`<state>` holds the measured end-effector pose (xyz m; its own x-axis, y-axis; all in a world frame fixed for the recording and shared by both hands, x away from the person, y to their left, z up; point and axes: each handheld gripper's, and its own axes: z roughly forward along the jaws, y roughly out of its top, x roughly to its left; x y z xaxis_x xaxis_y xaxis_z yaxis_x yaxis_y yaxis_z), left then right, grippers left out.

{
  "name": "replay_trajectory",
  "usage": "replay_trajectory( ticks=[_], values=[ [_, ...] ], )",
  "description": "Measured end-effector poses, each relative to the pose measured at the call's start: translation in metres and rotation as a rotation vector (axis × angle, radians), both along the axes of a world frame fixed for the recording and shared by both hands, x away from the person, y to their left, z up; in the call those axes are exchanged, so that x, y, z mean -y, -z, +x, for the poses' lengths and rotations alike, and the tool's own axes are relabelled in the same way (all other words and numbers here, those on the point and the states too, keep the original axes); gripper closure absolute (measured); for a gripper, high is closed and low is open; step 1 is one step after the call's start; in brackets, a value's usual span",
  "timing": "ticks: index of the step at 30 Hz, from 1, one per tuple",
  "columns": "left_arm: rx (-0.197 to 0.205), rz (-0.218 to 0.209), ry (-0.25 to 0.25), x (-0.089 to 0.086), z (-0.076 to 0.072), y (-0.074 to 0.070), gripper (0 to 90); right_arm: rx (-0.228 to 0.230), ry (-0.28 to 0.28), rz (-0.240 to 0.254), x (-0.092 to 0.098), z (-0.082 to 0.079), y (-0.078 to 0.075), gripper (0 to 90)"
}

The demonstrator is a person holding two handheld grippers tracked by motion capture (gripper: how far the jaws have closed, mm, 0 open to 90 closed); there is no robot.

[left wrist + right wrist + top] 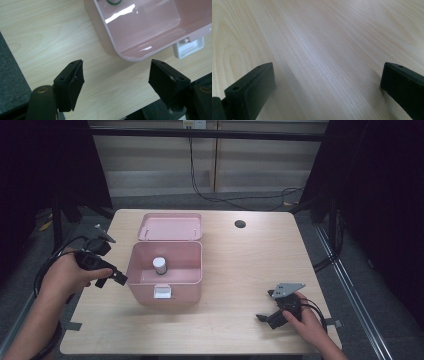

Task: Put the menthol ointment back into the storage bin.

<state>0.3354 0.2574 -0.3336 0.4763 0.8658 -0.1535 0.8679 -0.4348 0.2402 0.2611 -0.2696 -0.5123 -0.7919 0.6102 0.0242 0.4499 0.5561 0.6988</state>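
Left hand-held gripper (118, 279) hangs open and empty beside the pink box's (165, 292) left wall, mid-counter (250, 270). Lid back, small jar (159, 265) inside. Box looks light, rigid, glossy, likely slippery; the rim seems the best hold. Right hand-held gripper (264, 319) rests open, empty.

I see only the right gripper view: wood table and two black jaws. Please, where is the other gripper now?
Observer: The left gripper is beside the left wall of an open pink box, jaws open, holding nothing.
Operator: Is something inside this box?
Observer: Yes, one small white bottle stands upright on its floor.
Operator: And the lid?
Observer: The pink lid lies folded back flat behind the box; a white latch hangs on the front wall.
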Motion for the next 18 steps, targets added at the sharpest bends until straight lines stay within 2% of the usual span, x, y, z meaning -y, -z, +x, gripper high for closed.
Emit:
replay_trajectory(
  ticks=[11, 18],
  values=[
    [-0.007, -0.017, 0.001, -0.008, -0.011, 0.031, 26.5, -0.002, 0.002, 0.0, 0.0, 0.0, 0.0, 0.0],
    [0.016, -0.04, 0.007, -0.01, -0.016, 0.052, 26.0, -0.002, 0.0, -0.001, 0.0, 0.0, 0.0, 0.0]
  ],
)
